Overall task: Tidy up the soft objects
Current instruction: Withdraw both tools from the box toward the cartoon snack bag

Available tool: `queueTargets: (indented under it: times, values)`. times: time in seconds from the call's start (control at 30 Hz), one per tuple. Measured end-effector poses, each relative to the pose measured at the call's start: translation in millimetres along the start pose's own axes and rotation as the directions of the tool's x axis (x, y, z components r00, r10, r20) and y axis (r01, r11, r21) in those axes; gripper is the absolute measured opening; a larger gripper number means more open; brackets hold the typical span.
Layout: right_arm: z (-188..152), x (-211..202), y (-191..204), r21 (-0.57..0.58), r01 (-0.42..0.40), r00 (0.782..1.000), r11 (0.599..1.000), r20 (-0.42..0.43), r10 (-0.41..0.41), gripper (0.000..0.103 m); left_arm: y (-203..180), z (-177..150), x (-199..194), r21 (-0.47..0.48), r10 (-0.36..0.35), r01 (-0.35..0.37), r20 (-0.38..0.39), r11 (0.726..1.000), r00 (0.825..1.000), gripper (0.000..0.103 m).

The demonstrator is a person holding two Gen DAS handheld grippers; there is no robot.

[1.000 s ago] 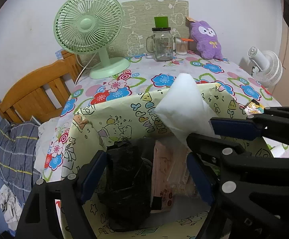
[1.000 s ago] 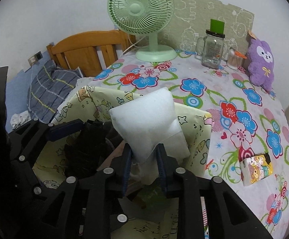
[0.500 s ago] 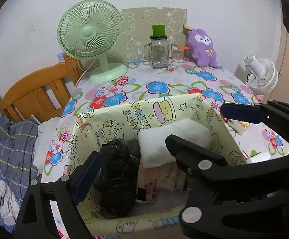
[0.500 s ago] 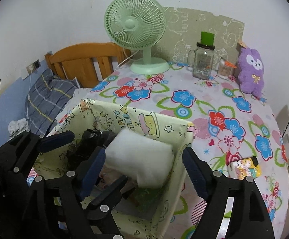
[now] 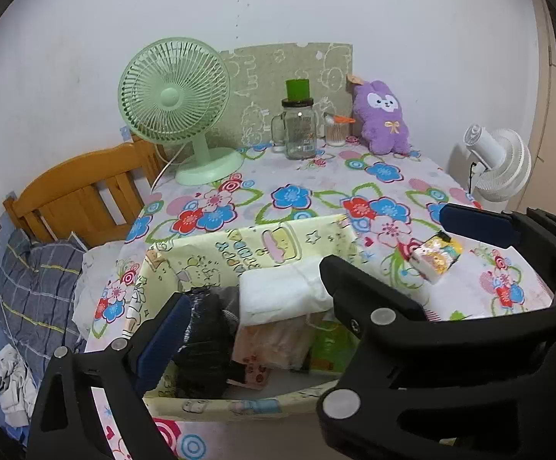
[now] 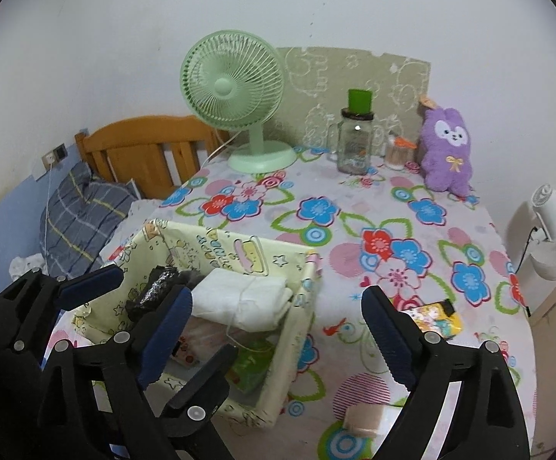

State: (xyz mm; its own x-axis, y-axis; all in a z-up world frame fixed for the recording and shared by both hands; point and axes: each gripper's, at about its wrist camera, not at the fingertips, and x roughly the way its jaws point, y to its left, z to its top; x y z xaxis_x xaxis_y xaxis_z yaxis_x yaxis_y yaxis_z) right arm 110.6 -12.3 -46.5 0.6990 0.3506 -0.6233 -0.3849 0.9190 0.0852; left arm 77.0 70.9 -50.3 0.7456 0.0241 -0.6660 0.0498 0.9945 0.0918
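Observation:
A yellow cartoon-print fabric bin (image 5: 239, 253) (image 6: 186, 245) sits at the table's near left. Inside lie a white soft pack (image 5: 278, 295) (image 6: 239, 299), a black bundle (image 5: 201, 341) (image 6: 155, 291), a pink packet (image 5: 274, 345) and a green packet (image 6: 251, 364). My right gripper (image 6: 278, 333) is open and empty, above the bin's right edge. My left gripper (image 5: 251, 306) is open and empty, over the bin. A small colourful tissue pack (image 5: 435, 255) (image 6: 433, 316) lies on the table right of the bin. A purple plush rabbit (image 5: 381, 119) (image 6: 446, 149) stands at the back.
A green desk fan (image 5: 178, 107) (image 6: 236, 88), a glass jar with green lid (image 5: 299, 126) (image 6: 354, 138) and a small toothpick jar (image 5: 335, 132) stand at the back. A white fan (image 5: 496, 161) is beyond the right table edge. A wooden bed frame (image 5: 78, 195) is left.
My right gripper let go of the white soft pack into the bin, opened wide and drew back. Both grippers moved back from the bin.

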Motion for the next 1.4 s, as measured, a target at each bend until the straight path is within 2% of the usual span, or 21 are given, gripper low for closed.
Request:
queueTargets:
  times: [0.1, 0.47, 0.7, 0.87, 1.4]
  values:
    - [-1, -10, -7, 0.012, 0.014, 1.000, 1.000, 0.014, -0.014, 0.097, -9, 1, -8, 0.004, -0.009, 0.009, 0.015, 1.000, 1.000, 0.097]
    - [-7, -41, -32, 0.041, 0.051, 0.997, 0.998, 0.058, -0.053, 0.098, -43, 5, -28, -0.020, -0.043, 0.044, 0.042, 0.999, 0.998, 0.097]
    - [-12, -61, -49, 0.053, 0.114, 0.989, 0.992, 0.092, -0.119, 0.099, -65, 8, -37, -0.020, -0.068, 0.069, 0.059, 0.997, 0.996, 0.097]
    - [-16, -73, -62, 0.070, 0.148, 0.980, 0.987, 0.123, -0.155, 0.100, -81, 9, -43, -0.022, -0.042, 0.044, 0.084, 0.999, 0.996, 0.097]
    - [-47, -78, -113, 0.146, 0.206, 0.973, 0.968, 0.076, -0.219, 0.100, -129, 0, -25, -0.017, -0.084, 0.086, 0.074, 0.996, 0.994, 0.097]
